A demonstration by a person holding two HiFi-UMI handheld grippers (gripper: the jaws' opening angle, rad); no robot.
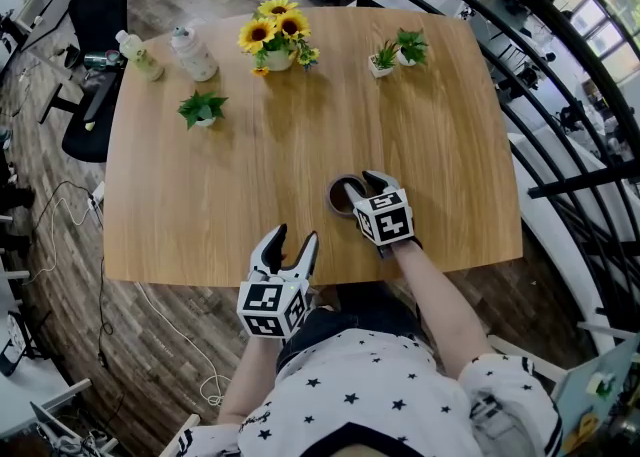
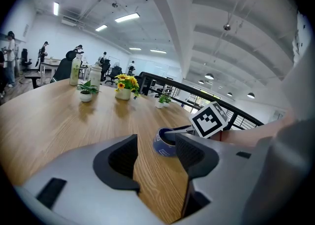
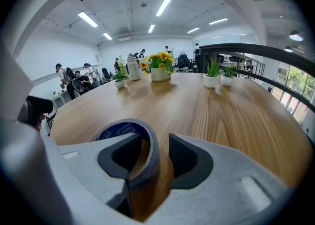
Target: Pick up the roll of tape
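Two grippers are working over the near edge of the table.

Right gripper: jaws are standing apart, straddling the wall of the roll of tape. The left pad is sitting inside the roll's hole with the wall lying against it. The right pad is standing outside, with a gap showing between it and the wall, so nothing is being clamped. The pads are dark, ribbed and concave, set in smooth grey moulded bodies.

Roll of tape: it is lying flat on the table near the front edge, right of centre. It is a round ring with a matte grey outer band and a blue inner core carrying small print that is too small to read.

Left gripper: jaws are standing open with only bare wood grain between them. It is hovering at the table's near edge, just left of the roll and apart from it.

Table: a light wooden top with fine straight grain and rounded corners.

Far side: a pot of sunflowers is standing near the middle. Two plastic bottles are standing to its left. Three small potted green plants are standing about, one at the left and two at the right.
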